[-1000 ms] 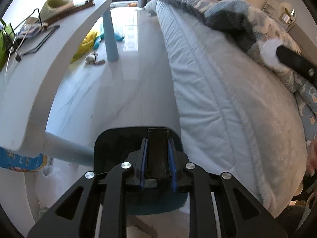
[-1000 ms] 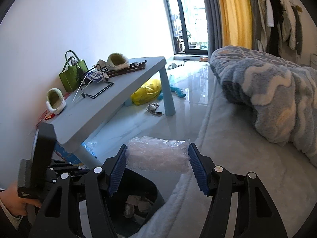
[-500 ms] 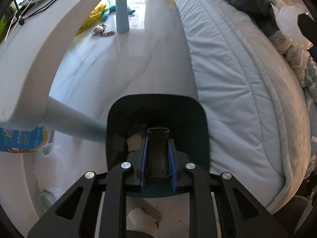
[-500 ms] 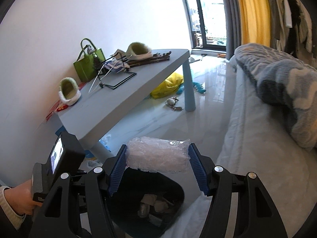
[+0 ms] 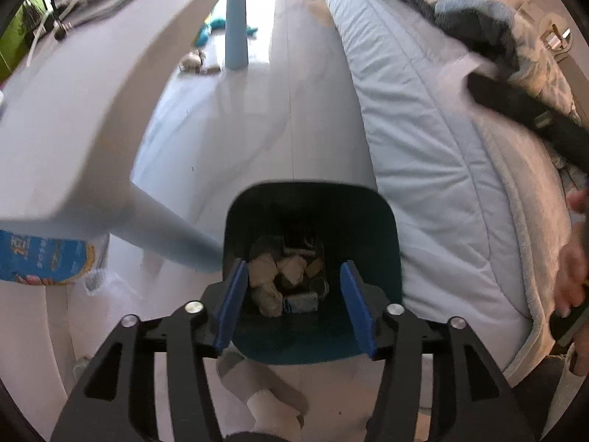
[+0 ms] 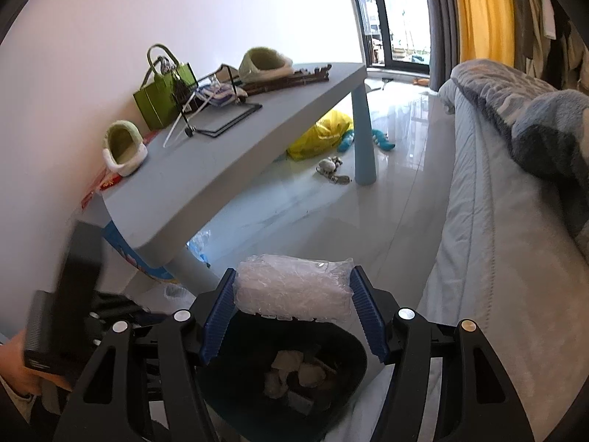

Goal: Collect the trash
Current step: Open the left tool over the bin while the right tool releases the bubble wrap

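Left gripper: pointed steeply down over the bin, jaws opening, nothing between the blue pads; the trash seen between them lies below, inside the bin.
Right gripper: jaws pinching a crumpled clear plastic bag, one blue pad pressed on each end of it.
Plastic bag: held in the air just above the far rim of the bin, not yet inside.
Bin: dark, open-topped, standing on the floor between the bed and a leg of the blue table; crumpled paper and wrappers lie at its bottom.
Tabletop: carries a green bag, two green slippers, a black wire stand and dark sticks.
Under the table: a yellow bag and a blue toy on the floor.
Bed: pale blue quilt, with a grey patterned blanket heaped on it.
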